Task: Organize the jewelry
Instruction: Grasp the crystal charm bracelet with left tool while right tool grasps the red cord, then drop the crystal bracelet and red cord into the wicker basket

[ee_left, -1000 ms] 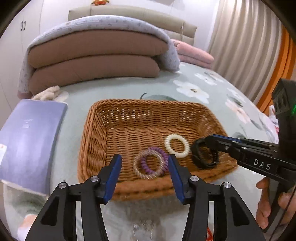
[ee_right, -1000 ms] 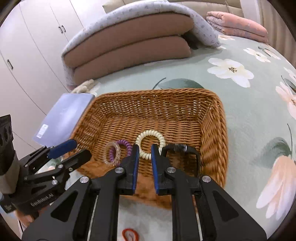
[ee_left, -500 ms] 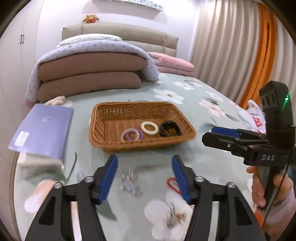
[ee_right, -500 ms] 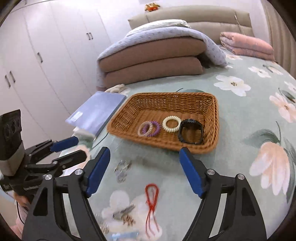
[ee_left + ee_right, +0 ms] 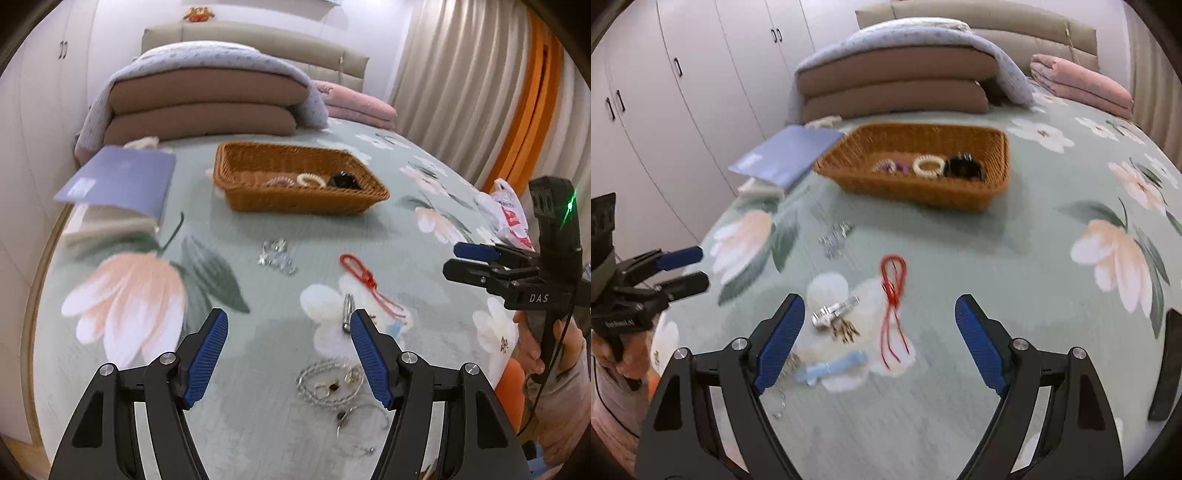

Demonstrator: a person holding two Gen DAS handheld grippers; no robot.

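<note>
A: What has changed? The right gripper [image 5: 879, 347] had its jaws nearly shut at the basket [image 5: 993, 192] a second ago, a black band [image 5: 962, 166] at its tips.

B: That band now lies in the basket beside the cream ring [image 5: 928, 166] and the purple rings [image 5: 892, 166]; the right jaws have just been opening and now stand wide, nothing between them.

A: And the left gripper [image 5: 288, 354]?

B: Its jaws have opened further too and hold nothing; both tools have pulled back from the basket toward the near edge of the bed [image 5: 406, 221].

A: So one drop is done?

B: I judge so; loose pieces remain on the bed: the red cord [image 5: 894, 291], a silver cluster [image 5: 277, 254], a clip [image 5: 347, 312], chains [image 5: 328, 380] under the left jaws.

A: The pose?

B: Both grippers point downward over those pieces, each gripped by a hand [image 5: 532, 347] at its handle; the red cord sits between the right fingers' lines, probably the next pick.
</note>
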